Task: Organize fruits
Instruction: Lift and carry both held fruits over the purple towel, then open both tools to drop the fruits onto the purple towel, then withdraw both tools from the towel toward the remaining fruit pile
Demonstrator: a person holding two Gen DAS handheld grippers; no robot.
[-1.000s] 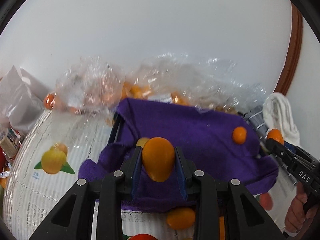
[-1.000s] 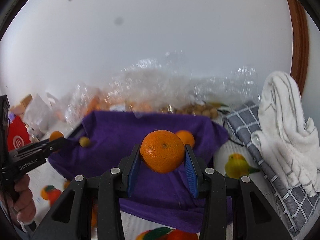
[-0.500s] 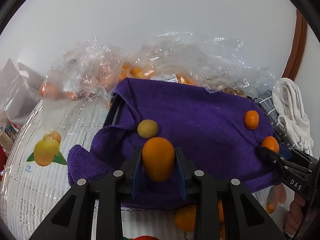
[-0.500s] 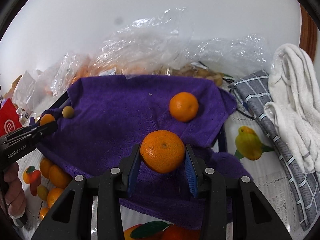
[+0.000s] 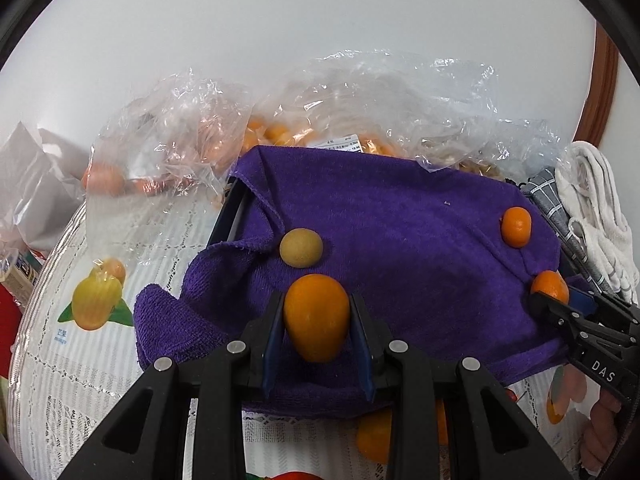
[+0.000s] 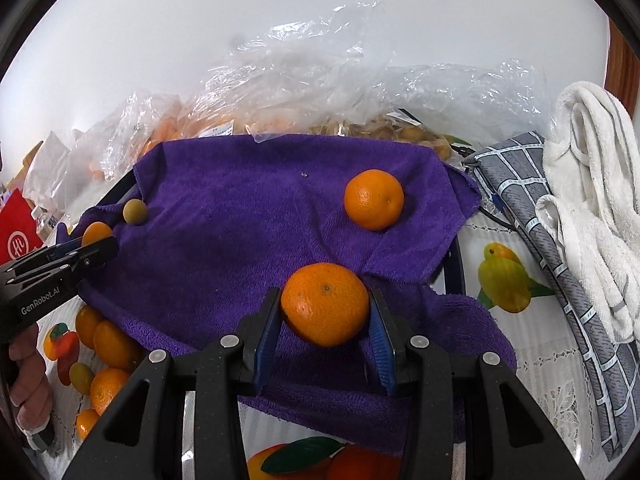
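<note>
My left gripper (image 5: 317, 322) is shut on an oval orange kumquat (image 5: 316, 316), held just above the near left part of a purple towel (image 5: 400, 232) that lines a dark tray. A small tan round fruit (image 5: 301, 247) lies on the towel just beyond it. My right gripper (image 6: 325, 312) is shut on a mandarin (image 6: 325, 303) above the towel's (image 6: 240, 208) near right part. Another mandarin (image 6: 374, 199) lies on the towel farther back. The left gripper also shows at the left of the right wrist view (image 6: 92, 248).
Clear plastic bags of fruit (image 5: 280, 128) are heaped behind the towel against the wall. Several loose oranges (image 6: 108, 352) lie on the printed tablecloth left of the tray. A grey checked cloth (image 6: 560, 232) and a white towel (image 6: 592, 184) lie to the right.
Both grippers have moved forward and down over the purple towel, each still holding its fruit. The towel and the fruit on it look closer and larger.
</note>
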